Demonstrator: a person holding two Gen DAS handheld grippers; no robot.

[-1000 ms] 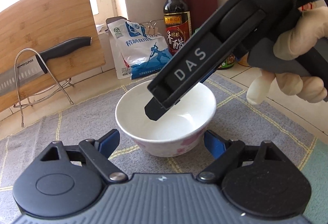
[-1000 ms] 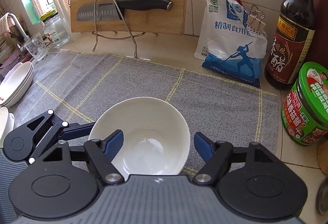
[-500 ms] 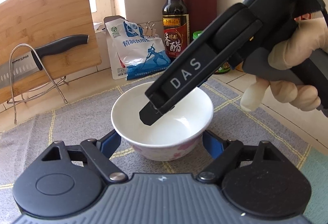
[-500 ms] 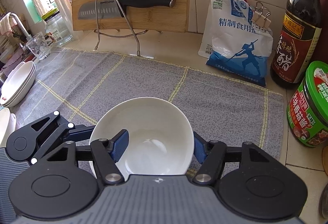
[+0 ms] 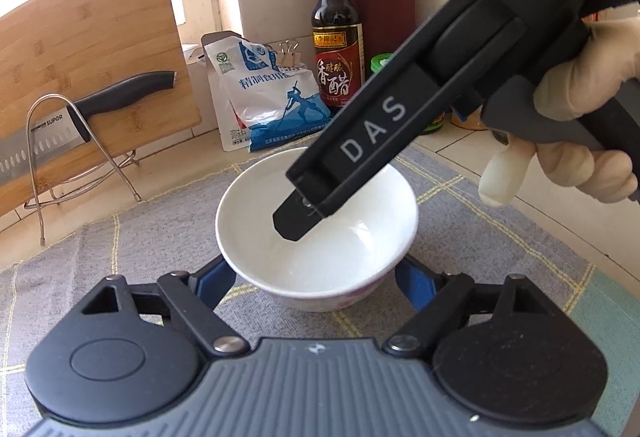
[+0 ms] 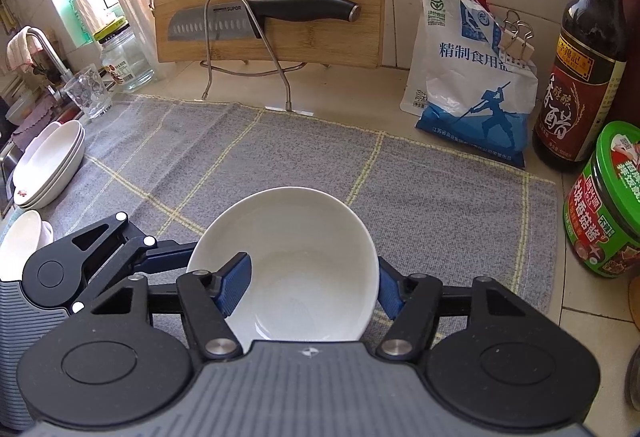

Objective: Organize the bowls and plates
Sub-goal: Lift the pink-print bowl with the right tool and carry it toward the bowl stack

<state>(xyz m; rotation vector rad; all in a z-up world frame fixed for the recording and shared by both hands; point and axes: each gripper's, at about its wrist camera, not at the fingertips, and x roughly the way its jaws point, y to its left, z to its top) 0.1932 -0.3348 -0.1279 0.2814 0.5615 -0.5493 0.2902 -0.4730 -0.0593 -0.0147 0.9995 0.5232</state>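
Bowl (image 6: 292, 265) work is the step in hand: we have a white bowl sitting on the grey cloth (image 6: 440, 205) that covers the surface, low in the centre of both views, and both tools are closing in on it. Our right gripper (image 6: 312, 279) has one blue pad inside the bowl on the left and the other outside the wall on the right, so its fingers (image 6: 234, 283) stand apart, straddling one side of the bowl; whether either pad presses the wall yet we cannot tell. Our left gripper (image 5: 316, 277) sits low in its own view with fingers (image 5: 214, 279) spread wide on either side of the bowl's base, apparently not touching it. At the left edge of the right wrist view wait a stack of plates (image 6: 48, 165) and another bowl (image 6: 22, 241). We judge the next move calls for pinching the wall firmly, lifting without tipping, and carrying the bowl leftward to nest with its fellow.
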